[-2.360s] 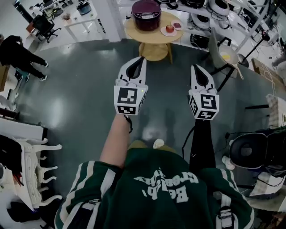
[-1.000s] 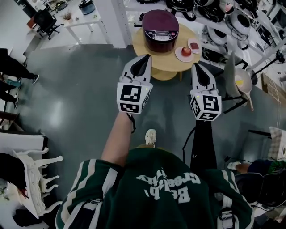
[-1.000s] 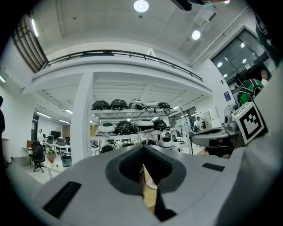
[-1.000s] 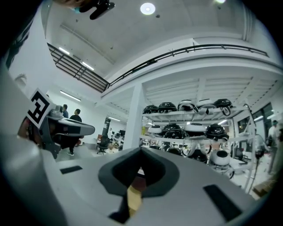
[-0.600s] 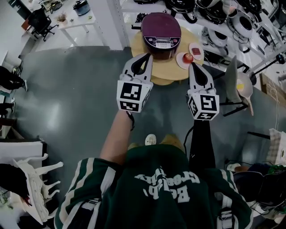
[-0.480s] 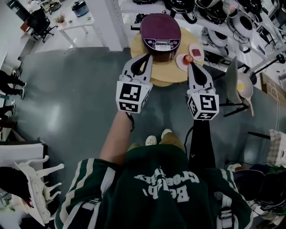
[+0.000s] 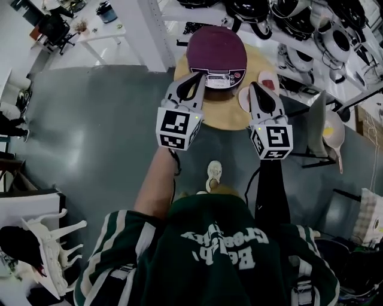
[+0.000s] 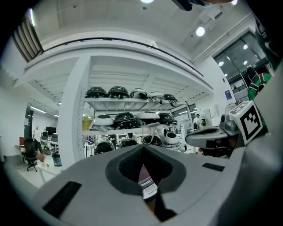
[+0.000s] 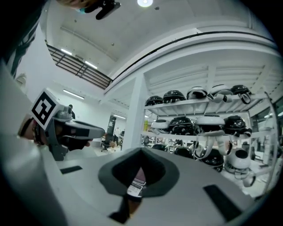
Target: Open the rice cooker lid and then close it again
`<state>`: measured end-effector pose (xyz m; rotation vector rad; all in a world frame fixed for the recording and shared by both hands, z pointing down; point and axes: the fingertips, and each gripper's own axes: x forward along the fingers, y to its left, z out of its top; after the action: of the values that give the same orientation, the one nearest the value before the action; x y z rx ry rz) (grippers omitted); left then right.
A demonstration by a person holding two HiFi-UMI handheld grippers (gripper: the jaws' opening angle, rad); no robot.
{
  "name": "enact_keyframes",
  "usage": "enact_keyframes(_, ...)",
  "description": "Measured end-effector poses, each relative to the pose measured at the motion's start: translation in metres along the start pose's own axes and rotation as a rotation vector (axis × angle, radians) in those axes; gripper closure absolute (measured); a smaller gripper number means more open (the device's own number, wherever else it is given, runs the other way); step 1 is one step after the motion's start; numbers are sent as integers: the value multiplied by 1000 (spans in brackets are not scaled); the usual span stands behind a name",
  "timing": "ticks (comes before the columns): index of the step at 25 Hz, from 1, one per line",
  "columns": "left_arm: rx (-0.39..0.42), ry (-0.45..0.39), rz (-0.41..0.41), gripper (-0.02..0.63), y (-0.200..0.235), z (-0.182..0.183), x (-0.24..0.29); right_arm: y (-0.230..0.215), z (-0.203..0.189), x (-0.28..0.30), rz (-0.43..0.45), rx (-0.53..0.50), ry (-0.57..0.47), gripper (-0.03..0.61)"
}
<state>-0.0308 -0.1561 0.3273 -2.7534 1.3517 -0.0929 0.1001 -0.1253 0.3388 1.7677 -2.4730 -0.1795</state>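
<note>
A dark purple rice cooker with its lid down stands on a round wooden table; its control panel faces me. My left gripper hangs in the air before the cooker's front left, jaws together, holding nothing. My right gripper floats at the cooker's front right, also shut and empty, and covers part of a plate. In the left gripper view a slice of the cooker shows through the notch of the left gripper. The right gripper view shows the cooker likewise behind the right gripper.
A second small plate sits on the table's right side. White shelving with several other cookers stands behind. A white pillar is at the table's left, a stand with a pan at its right. Grey floor spreads left.
The person has walked toward the table; the rice cooker has come much nearer, and both grippers, still shut, now overlap the table's front edge in the head view.
</note>
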Motion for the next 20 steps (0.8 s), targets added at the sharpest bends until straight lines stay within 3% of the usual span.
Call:
enact_keyframes(5,17,25,19,614,15,-12,56,-28,-16,54,65,1,11,575)
enact_keyframes(9,-13,47,7,614,18,-28,87,-41,-29,87,122,20,23,575)
enact_keyframes(16,2,153,-8,614,17,-68,120,-38,-64,126,213,28,120,575)
enact_keyframes(20,-14,203,33,614,29,-89,124,-22,-86,138,266,31,191,575)
